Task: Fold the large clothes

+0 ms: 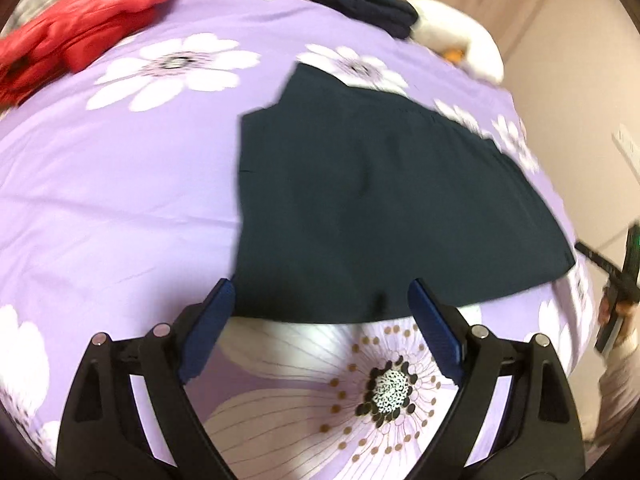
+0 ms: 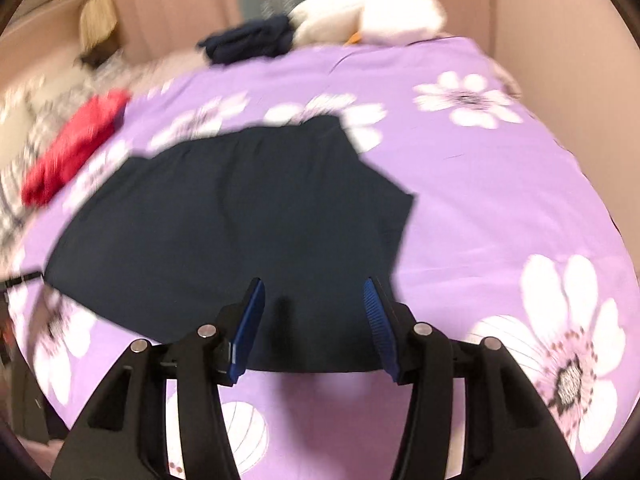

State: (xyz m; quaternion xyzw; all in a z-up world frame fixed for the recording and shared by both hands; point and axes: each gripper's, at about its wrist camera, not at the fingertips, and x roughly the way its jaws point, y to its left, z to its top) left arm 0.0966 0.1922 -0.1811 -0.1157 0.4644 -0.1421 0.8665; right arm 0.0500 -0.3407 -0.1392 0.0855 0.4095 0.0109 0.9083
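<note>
A dark navy garment [image 1: 380, 204] lies folded flat on a purple flowered bedsheet [image 1: 120, 184]. It also shows in the right wrist view [image 2: 240, 220]. My left gripper [image 1: 322, 292] is open and empty, hovering just above the garment's near edge. My right gripper [image 2: 314, 286] is open and empty, over the near edge of the same garment. Its body shows at the right edge of the left wrist view [image 1: 618, 280].
A red garment [image 1: 80, 28] lies at the far left of the bed and shows in the right wrist view [image 2: 76, 144]. A folded dark cloth [image 1: 364, 2] and a white plush toy [image 1: 456, 36] sit at the far end. Beige curtains hang behind.
</note>
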